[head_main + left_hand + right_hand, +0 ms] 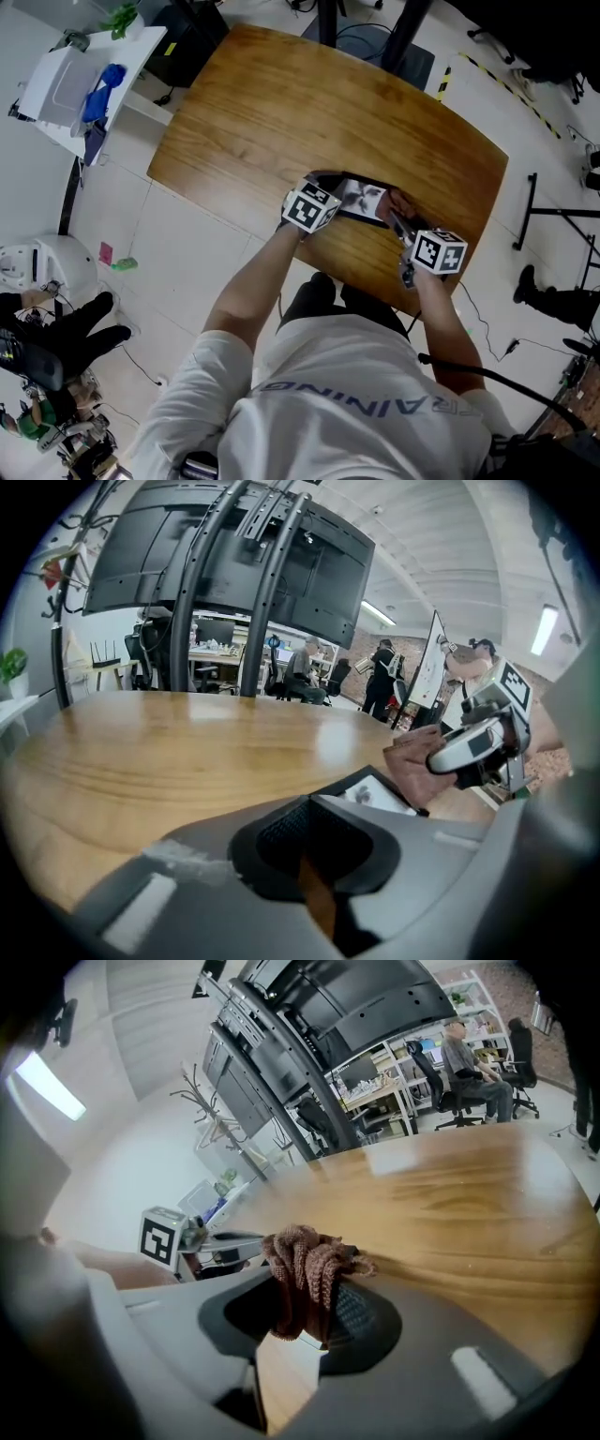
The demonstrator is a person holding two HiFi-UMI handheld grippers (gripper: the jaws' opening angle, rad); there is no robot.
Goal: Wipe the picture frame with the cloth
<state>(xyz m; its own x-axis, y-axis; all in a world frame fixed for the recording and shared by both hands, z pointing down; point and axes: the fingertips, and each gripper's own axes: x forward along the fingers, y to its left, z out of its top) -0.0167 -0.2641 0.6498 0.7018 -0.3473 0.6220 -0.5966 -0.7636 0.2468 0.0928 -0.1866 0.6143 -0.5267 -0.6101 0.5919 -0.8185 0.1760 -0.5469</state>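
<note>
Wooden table, rounded, in an open office. Picture frame: lies flat near the table's near edge, between our two grippers. Left gripper: we hold its jaws together, the frame's corner just past them. Right gripper: jaws clamped on the brown cloth, at the frame's right end.

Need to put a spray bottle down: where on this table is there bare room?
The whole far and middle stretch of the wooden table is bare, from its far edge down to the picture frame. The near edge is crowded: the left claw grips the frame, and the right claw holds the cloth at its other end.
</note>
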